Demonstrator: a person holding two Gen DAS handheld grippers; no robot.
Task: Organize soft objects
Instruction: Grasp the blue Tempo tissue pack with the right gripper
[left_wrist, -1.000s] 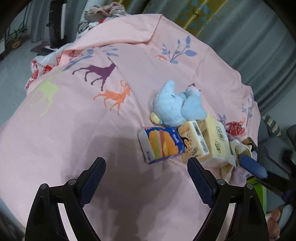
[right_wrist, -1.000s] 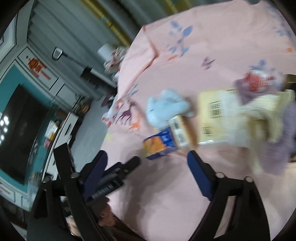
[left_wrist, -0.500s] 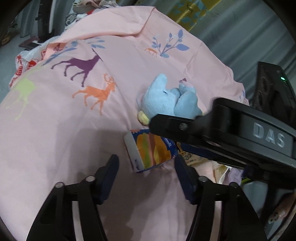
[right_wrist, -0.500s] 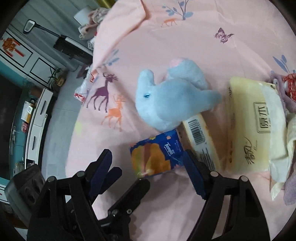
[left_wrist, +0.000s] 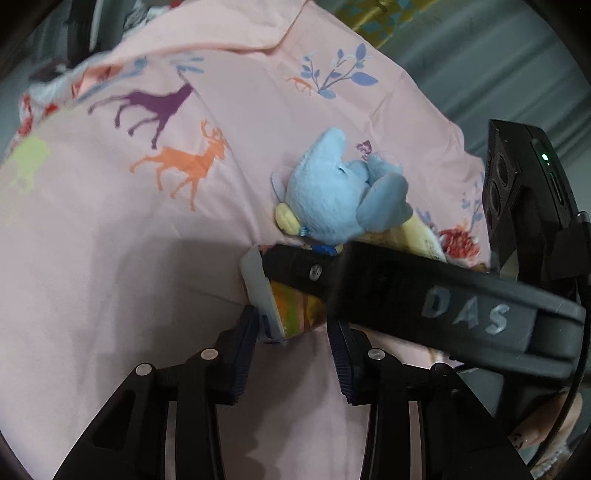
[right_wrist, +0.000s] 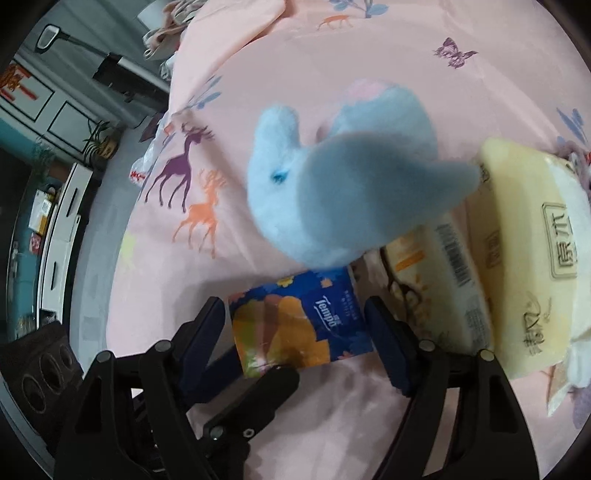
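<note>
Both wrist cameras look steeply down, close, sharing the blue tissue pack (left_wrist: 291, 310) and plush (right_wrist: 332, 184).

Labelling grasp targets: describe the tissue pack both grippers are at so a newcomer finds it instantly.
On the pink deer-print bedspread, find the blue plush toy; a row of tissue packs lies just below it. The target is the small blue-and-orange tissue pack at the left end of the row. Its neighbours, the cream pack and the pale yellow pack, are both plain and pale.
</note>
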